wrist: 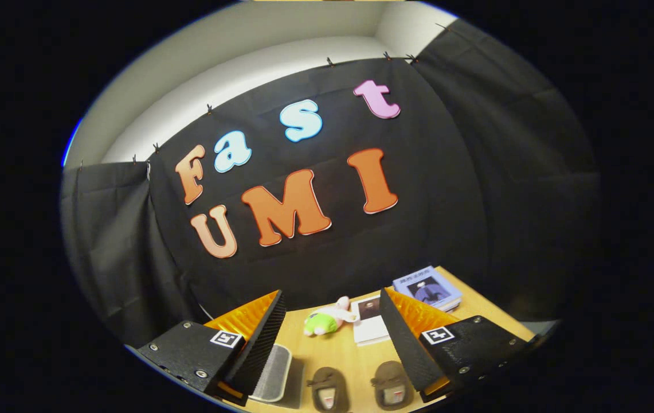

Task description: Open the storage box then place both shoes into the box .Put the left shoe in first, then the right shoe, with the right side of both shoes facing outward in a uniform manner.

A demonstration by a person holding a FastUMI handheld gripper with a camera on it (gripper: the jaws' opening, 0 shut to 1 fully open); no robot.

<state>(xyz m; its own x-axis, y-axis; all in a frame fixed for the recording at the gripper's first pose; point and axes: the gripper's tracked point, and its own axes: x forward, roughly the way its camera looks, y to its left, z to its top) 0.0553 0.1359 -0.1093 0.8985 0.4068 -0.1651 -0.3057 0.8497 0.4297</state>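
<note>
While raised over the table (338,350), gripper (332,307) wide open, holding nothing; two shoes (361,387) between fingers, box (274,373) just left, toy (327,320) beyond.

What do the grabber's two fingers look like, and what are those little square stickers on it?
The gripper has two wedge-shaped fingers with ribbed inner faces, spread wide apart. Each sits on a dark block studded with round screws. The stickers are square black-and-white pattern markers, one per block.

No words or numbers can be read. A square black-and-white coded marker (227,338) sits at each finger base of the gripper (331,293), fingers spread. The blue book (427,289), at 1 o'clock from the shoes (327,390), carries print that seems too small to read.
</note>
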